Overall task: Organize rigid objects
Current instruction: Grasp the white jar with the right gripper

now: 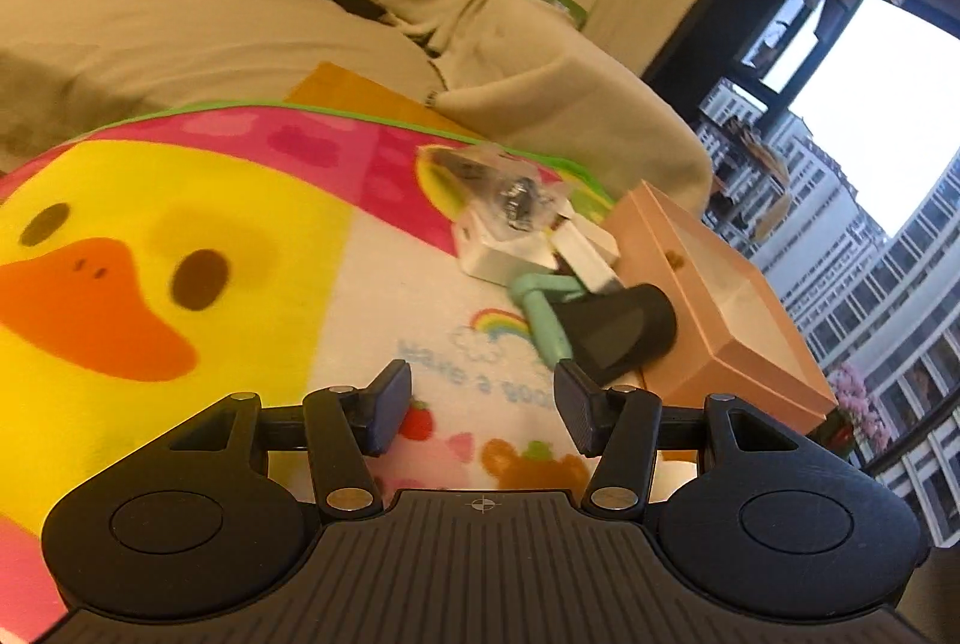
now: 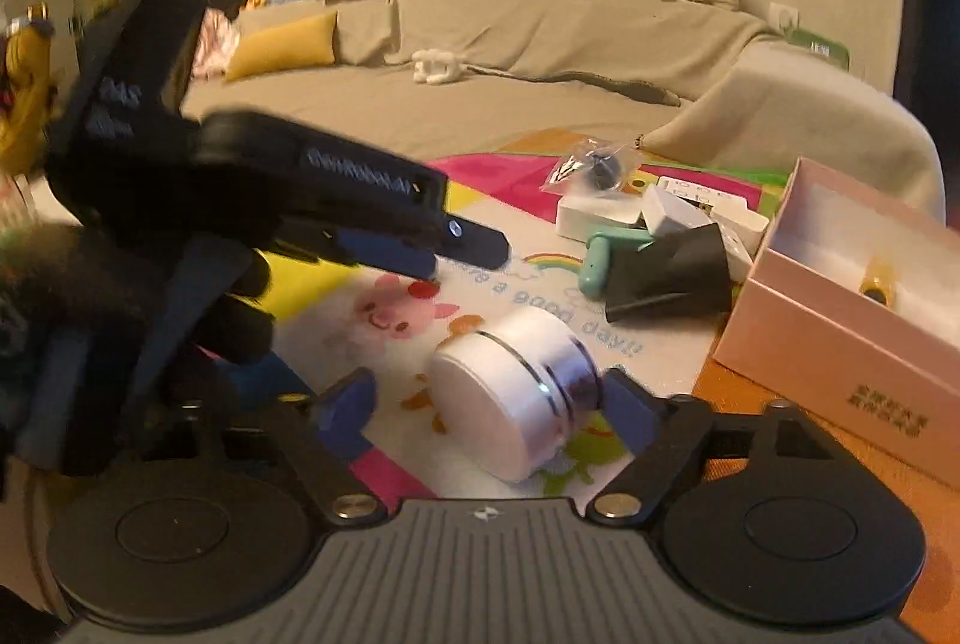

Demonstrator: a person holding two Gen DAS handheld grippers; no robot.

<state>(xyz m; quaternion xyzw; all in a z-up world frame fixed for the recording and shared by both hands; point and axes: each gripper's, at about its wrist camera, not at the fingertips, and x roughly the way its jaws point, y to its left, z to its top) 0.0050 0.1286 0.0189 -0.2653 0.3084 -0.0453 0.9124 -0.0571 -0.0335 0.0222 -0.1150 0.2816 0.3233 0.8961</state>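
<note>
One smooth, rigid puck [image 2: 516, 392] sits between the right tool's [image 2: 486, 407] parted pads, unclamped; grip its sides at three and nine o'clock.

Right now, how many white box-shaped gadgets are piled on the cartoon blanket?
3, as far as I can tell: one flat white block at the left of the pile, one tilted against it, one nearest the pink box. More may hide underneath.

On the blanket [image 2: 336, 284]: 1 silver round tin [image 2: 516, 392], 1 black wedge-shaped thing [image 2: 672, 272], 1 teal handle [image 2: 600, 260], 1 clear bag [image 2: 591, 167]. White boxes [image 2: 600, 215]: approx. 3, piled, count unsure. 1 pink box [image 2: 840, 344] at the right edge.
</note>
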